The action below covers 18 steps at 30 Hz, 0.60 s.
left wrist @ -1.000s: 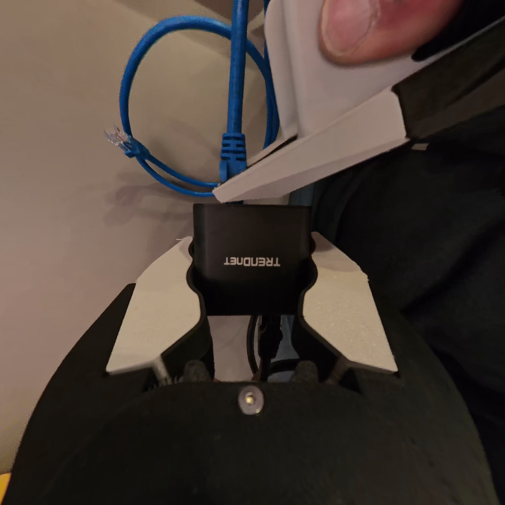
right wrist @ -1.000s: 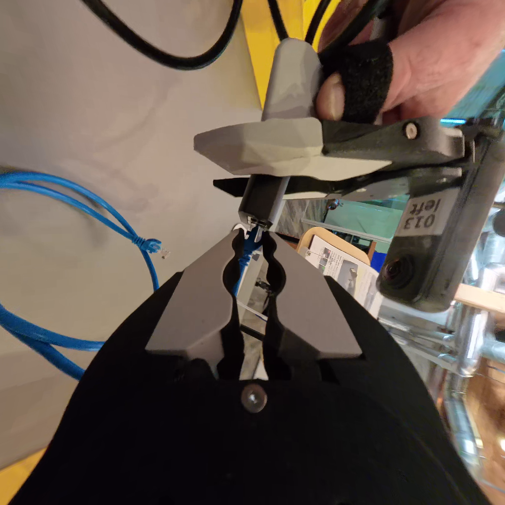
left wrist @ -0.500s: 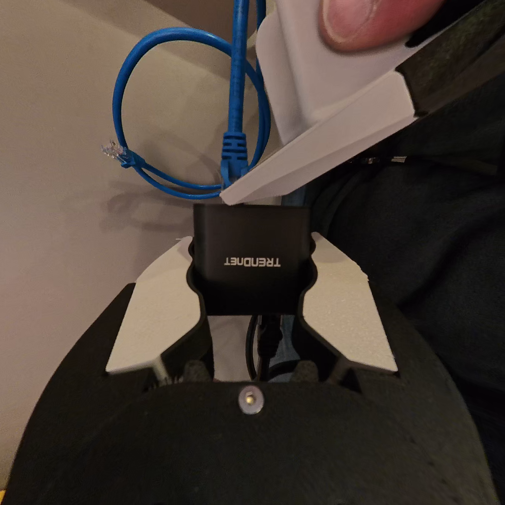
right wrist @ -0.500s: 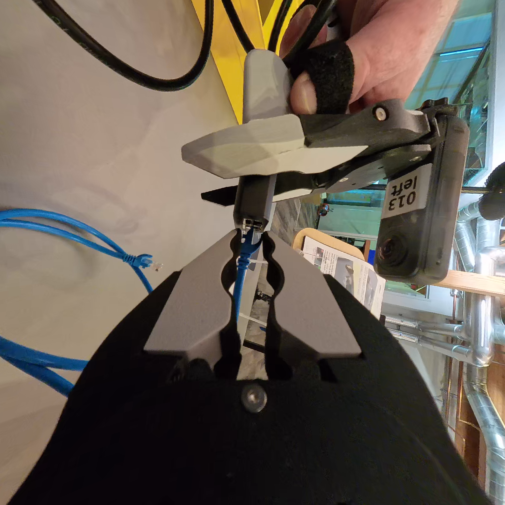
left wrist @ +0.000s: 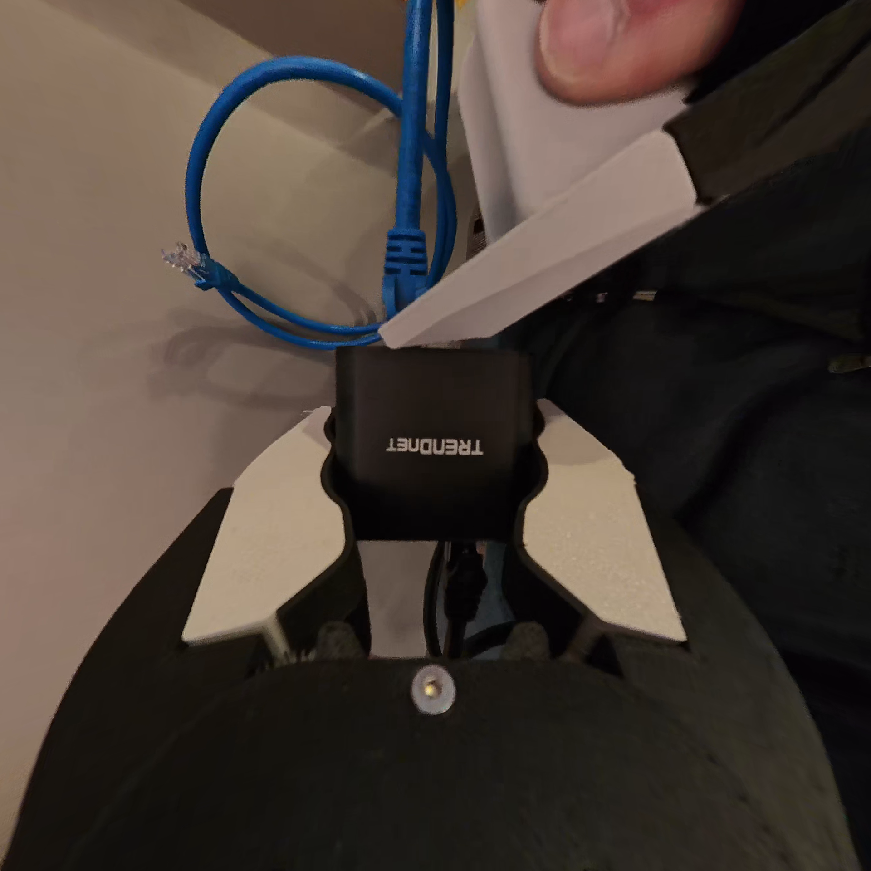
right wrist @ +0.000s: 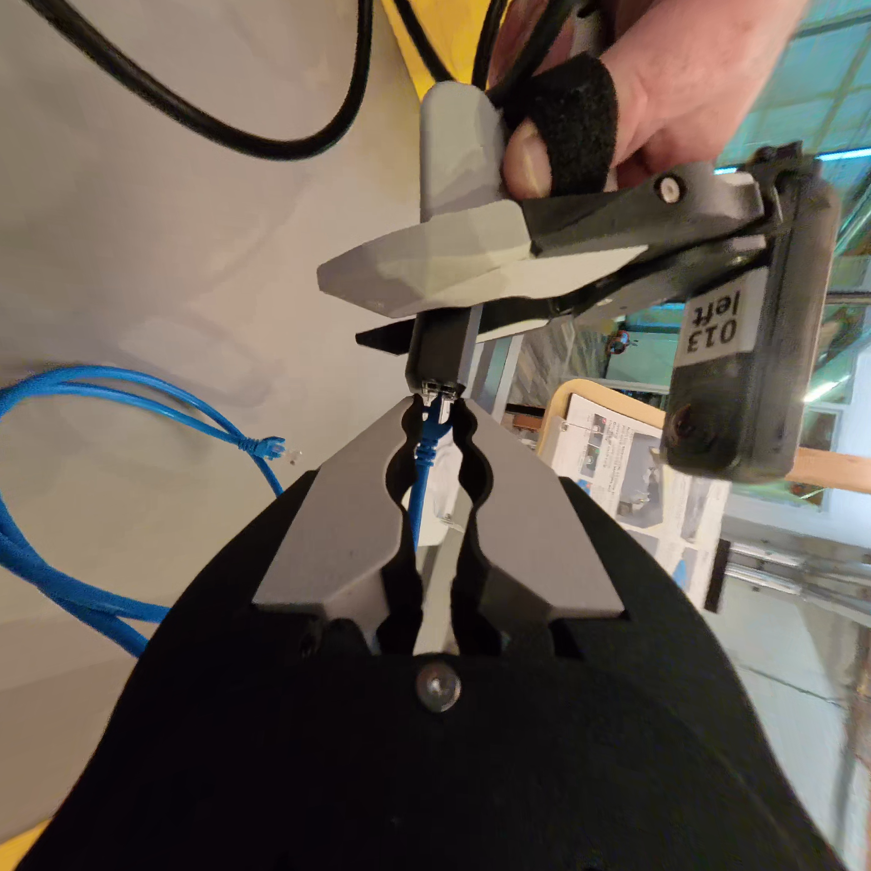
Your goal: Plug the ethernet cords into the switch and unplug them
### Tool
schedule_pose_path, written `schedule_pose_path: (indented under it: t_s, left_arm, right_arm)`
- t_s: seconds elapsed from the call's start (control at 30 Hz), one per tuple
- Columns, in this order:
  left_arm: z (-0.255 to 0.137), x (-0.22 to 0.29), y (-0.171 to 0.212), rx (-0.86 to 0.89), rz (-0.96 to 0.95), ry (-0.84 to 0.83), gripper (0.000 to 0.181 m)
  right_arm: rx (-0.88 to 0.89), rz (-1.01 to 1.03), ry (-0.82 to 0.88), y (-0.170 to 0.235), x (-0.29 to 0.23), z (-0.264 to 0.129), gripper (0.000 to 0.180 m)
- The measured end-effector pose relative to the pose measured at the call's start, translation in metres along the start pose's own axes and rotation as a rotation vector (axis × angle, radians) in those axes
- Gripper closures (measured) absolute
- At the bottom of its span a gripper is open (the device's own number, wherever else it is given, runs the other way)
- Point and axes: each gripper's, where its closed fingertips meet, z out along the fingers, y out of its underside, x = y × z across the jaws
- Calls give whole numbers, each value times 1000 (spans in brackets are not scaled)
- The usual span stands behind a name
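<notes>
My left gripper is shut on the sides of the black switch and holds it off the pale table. It also shows in the right wrist view, with the switch hanging below its fingers, ports facing me. My right gripper is shut on the plug of a blue ethernet cord, whose clear tip sits at the mouth of a port. In the left wrist view, that plug meets the switch's far edge beside my right gripper's white finger.
A second blue plug lies loose on the pale table, also in the right wrist view. Blue cord loops lie at the left. A black cable crosses above. A person's dark clothing fills the right. My hands' fingertips stand some 5 centimetres from each other.
Both grippers have tilted and shifted slightly together. The blue plug stays at the switch's port between my right fingers. The left grip on the switch is unchanged.
</notes>
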Motion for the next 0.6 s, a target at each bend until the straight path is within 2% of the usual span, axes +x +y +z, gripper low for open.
schedule_pose_path:
  t_s: [0.03, 0.33, 0.5, 0.6]
  left_arm:
    - [-1, 2, -2, 16, 3, 8, 106]
    - [-4, 10, -6, 59, 21, 46, 105]
    - [-4, 8, -8, 60, 23, 34, 105]
    - [-7, 13, -12, 88, 34, 41, 105]
  right_arm:
    - [20, 35, 0, 0, 2, -1, 169]
    - [104, 185, 6, -4, 6, -10, 170]
    - [-24, 21, 49, 0, 6, -11, 170]
    - [31, 107, 31, -2, 10, -15, 170]
